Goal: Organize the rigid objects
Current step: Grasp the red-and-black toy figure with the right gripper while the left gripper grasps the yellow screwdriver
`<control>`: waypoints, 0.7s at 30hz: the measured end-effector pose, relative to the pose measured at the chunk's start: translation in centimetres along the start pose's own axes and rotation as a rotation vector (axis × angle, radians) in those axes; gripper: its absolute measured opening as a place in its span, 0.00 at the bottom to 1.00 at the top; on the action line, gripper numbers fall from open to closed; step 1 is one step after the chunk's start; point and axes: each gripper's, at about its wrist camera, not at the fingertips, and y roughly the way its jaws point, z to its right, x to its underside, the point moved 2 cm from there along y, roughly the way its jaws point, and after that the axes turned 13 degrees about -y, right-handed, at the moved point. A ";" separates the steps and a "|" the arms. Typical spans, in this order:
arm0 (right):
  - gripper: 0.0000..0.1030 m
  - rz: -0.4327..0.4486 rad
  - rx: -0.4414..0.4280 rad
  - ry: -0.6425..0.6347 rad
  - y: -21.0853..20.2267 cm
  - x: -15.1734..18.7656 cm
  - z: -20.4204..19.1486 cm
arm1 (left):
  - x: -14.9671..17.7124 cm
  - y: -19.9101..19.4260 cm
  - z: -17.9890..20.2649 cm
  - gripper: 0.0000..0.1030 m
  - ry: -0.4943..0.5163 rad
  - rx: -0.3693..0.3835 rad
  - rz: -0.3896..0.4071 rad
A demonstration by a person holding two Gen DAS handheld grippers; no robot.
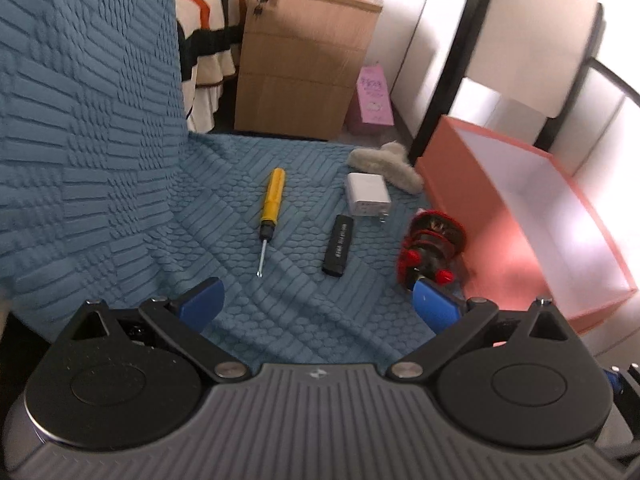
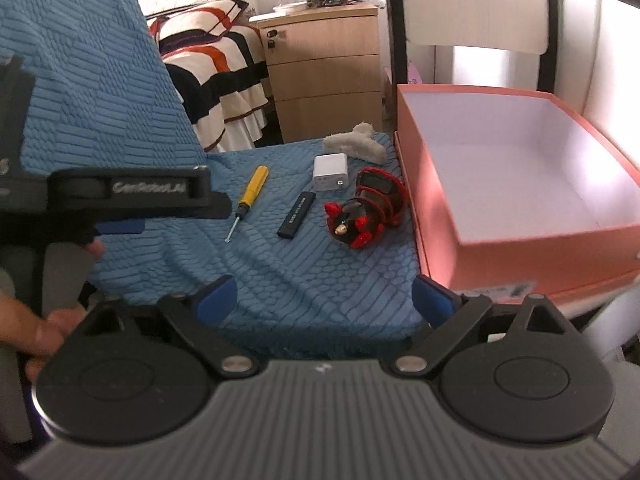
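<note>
Left wrist view: yellow screwdriver lengthwise, tip toward camera, both grippers' jaws spread, empty.

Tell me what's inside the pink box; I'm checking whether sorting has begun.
The pink box shows only bare white walls and floor; nothing lies in it. Its near wall hides a strip of the floor.

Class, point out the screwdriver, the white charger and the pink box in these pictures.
screwdriver [image 1: 273, 196]: left wrist view, on its yellow handle.
white charger [image 2: 330, 176]: right wrist view, on its top face.
pink box [image 2: 520, 236]: right wrist view, on its near outer wall.
</note>
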 end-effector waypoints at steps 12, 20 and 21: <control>0.70 -0.119 -0.012 -0.090 5.6 -4.0 -0.8 | -4.3 7.1 0.0 0.99 -0.070 -0.037 -0.109; 0.68 -0.058 0.060 -0.224 7.7 -3.7 -0.2 | -4.1 10.2 -0.6 0.98 -0.048 -0.036 -0.093; 0.68 -0.051 0.065 -0.235 8.1 -3.5 -0.2 | -4.0 10.7 -0.9 0.98 -0.055 -0.029 -0.086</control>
